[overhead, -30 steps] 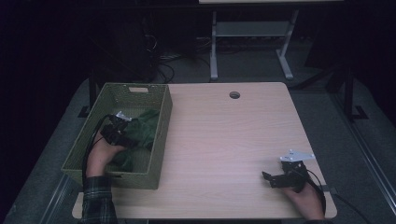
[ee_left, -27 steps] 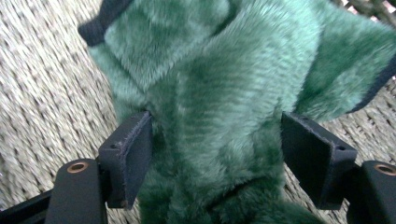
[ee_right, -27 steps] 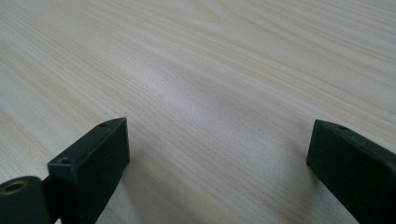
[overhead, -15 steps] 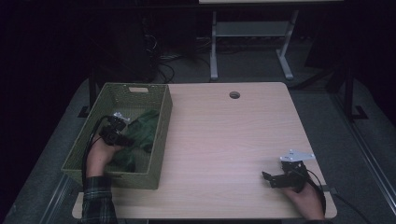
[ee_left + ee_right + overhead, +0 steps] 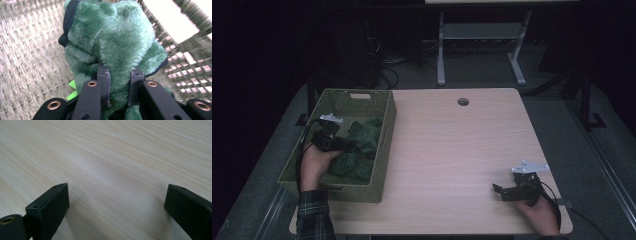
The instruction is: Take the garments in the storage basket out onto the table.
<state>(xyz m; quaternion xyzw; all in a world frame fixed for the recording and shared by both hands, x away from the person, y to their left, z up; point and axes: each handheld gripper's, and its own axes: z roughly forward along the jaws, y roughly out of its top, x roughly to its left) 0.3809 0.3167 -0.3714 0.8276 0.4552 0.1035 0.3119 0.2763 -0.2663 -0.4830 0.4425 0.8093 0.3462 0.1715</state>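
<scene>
We hold the left claw (image 5: 119, 86) inside the green basket (image 5: 384, 145) at the bench's (image 5: 452, 150) left edge. Its jaws have just been closing and now pinch a fold of the green plush (image 5: 112, 42), which is partly lifted over the basket's woven floor. Our right claw (image 5: 116, 205) rests near the front right corner, its jaws wide with nothing between them.
</scene>
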